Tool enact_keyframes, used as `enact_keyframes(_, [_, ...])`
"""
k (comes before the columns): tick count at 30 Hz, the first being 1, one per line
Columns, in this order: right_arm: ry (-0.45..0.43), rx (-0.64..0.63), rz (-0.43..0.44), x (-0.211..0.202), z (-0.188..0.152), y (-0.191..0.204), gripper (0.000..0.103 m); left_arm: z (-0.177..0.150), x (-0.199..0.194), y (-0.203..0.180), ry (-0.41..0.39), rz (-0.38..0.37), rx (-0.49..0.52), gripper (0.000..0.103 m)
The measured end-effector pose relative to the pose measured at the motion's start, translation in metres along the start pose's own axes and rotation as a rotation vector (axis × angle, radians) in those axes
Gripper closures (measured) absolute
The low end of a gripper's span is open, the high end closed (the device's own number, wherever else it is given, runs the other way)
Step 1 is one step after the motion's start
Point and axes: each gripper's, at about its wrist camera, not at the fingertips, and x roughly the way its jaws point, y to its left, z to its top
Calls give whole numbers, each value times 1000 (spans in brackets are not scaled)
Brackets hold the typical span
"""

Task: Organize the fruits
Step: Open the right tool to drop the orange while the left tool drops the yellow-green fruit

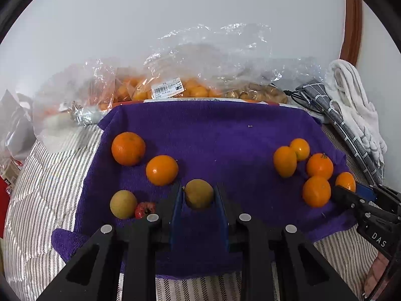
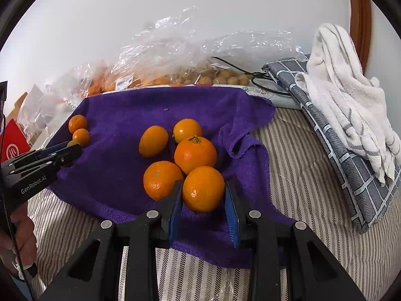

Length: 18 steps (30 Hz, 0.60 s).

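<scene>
- Fruits sorted on purple towel (image 1: 225,135): orange pile right, mixed left.
- Left tongs (image 1: 198,195) pinching greenish-yellow fruit (image 1: 199,193), likely bound for its twin (image 1: 123,204).
- Right tongs (image 2: 203,193) straddle front orange (image 2: 203,188), grip unclear—cannot tell.

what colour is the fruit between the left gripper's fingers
Yellowish-green fruit, unlike the oranges; left wrist view shows it best.
</scene>
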Motion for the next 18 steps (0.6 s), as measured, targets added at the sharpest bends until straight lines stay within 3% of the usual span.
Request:
enact_keyframes(10, [-8, -12, -18, 0, -3, 3, 71, -5, 10, -3, 24, 34, 19, 78])
enact_keyframes(18, [-19, -24, -31, 0, -5, 5, 69, -6, 14, 4, 45, 16, -15, 78])
